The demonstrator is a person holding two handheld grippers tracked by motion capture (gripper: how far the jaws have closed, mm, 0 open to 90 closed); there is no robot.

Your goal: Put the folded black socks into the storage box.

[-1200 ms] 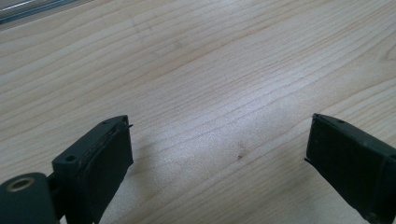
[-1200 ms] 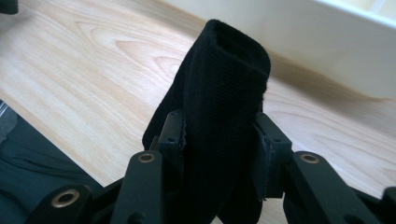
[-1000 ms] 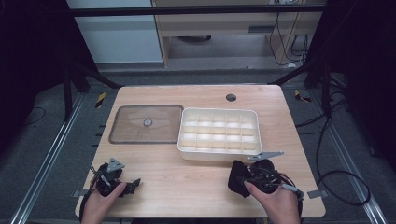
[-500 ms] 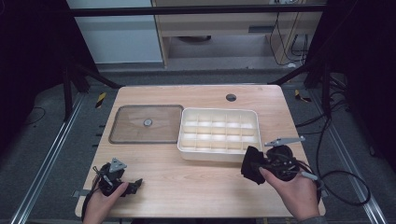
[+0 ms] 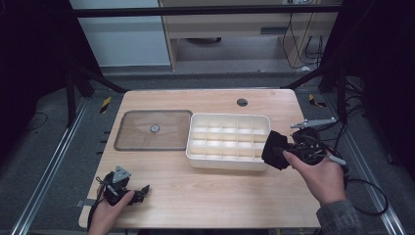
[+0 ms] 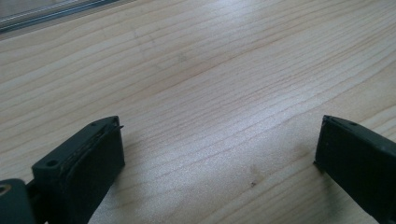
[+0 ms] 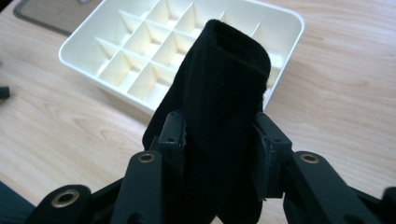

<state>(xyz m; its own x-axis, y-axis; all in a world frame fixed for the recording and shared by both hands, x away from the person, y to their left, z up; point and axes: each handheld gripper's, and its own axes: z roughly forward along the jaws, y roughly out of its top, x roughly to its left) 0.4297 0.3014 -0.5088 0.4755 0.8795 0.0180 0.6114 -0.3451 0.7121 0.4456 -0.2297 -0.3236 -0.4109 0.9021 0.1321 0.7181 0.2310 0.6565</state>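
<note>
High view: a folded black cloth (image 5: 275,149) is held in the right gripper (image 5: 286,152), lifted off the table (image 5: 205,205) right at the near-right corner of the white tray (image 5: 228,163). All the tray's compartments look empty, and a clear lid (image 5: 152,129) is lying flat just left of it. The left gripper (image 5: 139,191) is parked low near the front-left edge, well away from everything.

Left gripper view: its jaws are spread wide, having just been opened further, with nothing but bare wood between them.

Right gripper view: the jaws are partly closed, pads squeezed on both sides of the cloth (image 7: 224,107), which sticks up past the tips. The tray (image 7: 93,74) sits just beyond it.

So the step looks like dropping the cloth into a compartment. Probably best if it's carried over one cell, kept upright and lowered in end first before being let go, so it doesn't get draped over a divider. The bundle looks fat for a cell, so a poke down might be needed.
</note>
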